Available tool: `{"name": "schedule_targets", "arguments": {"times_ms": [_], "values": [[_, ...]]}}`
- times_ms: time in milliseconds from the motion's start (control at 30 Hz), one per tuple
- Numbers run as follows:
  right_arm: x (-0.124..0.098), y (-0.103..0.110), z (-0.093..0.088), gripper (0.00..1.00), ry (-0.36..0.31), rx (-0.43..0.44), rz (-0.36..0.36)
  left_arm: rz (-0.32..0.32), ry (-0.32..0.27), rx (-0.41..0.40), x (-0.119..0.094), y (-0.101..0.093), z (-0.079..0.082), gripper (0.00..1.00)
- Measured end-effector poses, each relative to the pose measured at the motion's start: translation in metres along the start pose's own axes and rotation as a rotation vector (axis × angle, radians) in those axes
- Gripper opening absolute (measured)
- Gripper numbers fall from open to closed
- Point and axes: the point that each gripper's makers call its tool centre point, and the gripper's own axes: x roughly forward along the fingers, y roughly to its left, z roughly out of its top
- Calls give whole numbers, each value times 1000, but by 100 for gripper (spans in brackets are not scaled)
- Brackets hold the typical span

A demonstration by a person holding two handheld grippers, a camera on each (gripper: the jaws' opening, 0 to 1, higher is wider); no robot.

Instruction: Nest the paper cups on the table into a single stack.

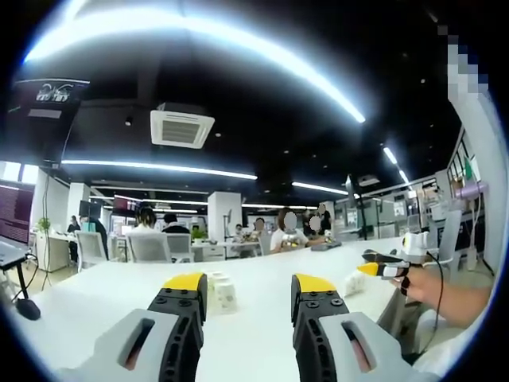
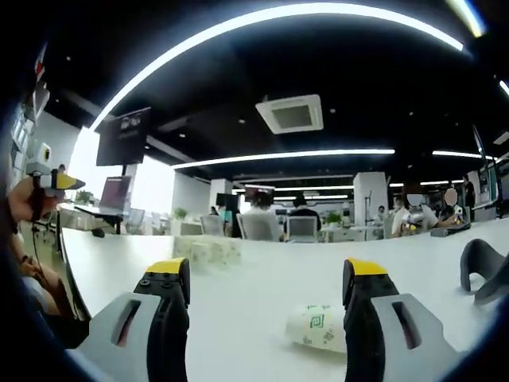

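Long white table under me, running off toward a far open-plan office. In the left gripper view my left gripper hangs low over the tabletop, jaws spread wide with nothing between them. Just past its left jaw stands a small cluster of upright paper cups, white with a faint print. Farther right on the table my right gripper comes into that view, held in my hand, with another small pale thing beside it that I cannot make out.

In the right gripper view my right gripper is likewise wide open and empty. One paper cup lies on its side near the right jaw, green pattern showing. The cup cluster stands farther off, left of centre.

Room: dark ceiling, long curved light strips, a ceiling air vent, a hanging screen, people seated at far desks.
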Motion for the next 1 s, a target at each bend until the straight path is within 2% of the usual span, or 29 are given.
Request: {"name": "schedule_targets", "arguments": {"times_ms": [200,400,467,600,900,1000], "values": [[-5,-25,-13,83,74,-47,-84,-2,8,1,2,-1,-3,45],[-6,-45,-24,83,110,-31,-116,-4,8,2,3,-2,-3,45],[-7,-48,-29,80,134,-19,-124,-4,10,2,3,-3,-4,45],[-2,-51,-35,79,158,-8,-124,-5,16,2,5,-3,-6,45],[16,-64,-46,80,222,-60,-90,-16,24,-12,12,-7,-15,45],[21,-57,-46,80,234,-79,-77,-24,30,-16,14,-10,-18,45]]}}
